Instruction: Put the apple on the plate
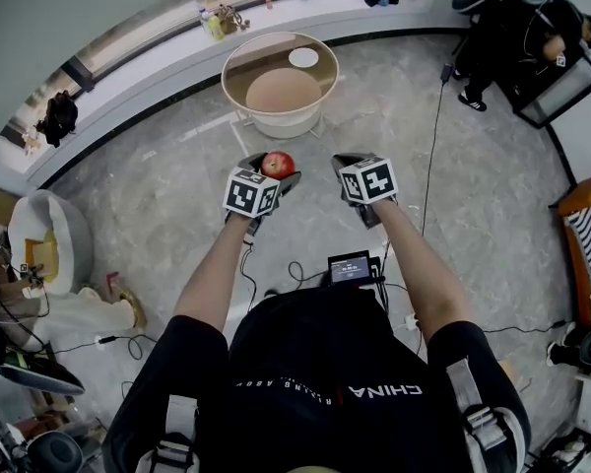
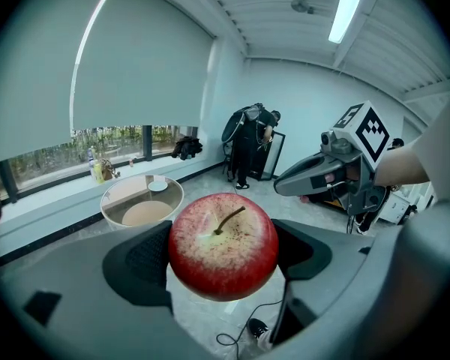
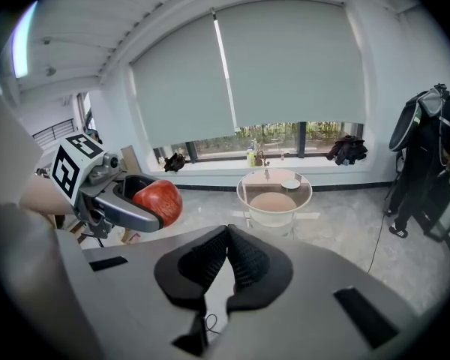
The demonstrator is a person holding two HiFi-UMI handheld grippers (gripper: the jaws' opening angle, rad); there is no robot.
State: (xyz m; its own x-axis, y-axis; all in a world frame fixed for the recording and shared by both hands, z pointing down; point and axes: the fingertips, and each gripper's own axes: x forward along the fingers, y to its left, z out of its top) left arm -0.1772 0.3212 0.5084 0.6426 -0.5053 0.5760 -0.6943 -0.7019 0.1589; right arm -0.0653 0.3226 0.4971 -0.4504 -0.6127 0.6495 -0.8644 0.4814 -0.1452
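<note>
One round, glossy red apple (image 2: 223, 246), speckled pale around its brown stem, sits clamped between the two black ribbed pads (image 2: 146, 257) of the left gripper (image 1: 272, 173). It is held in the air over the grey marbled floor (image 1: 177, 195). The right gripper (image 3: 228, 253) is empty, its ribbed pads pressed together. At twelve o'clock from the two grippers stands one round glass-topped table (image 1: 261, 52). A single small white plate (image 1: 303, 57) lies at one o'clock on its top, well apart from the apple.
</note>
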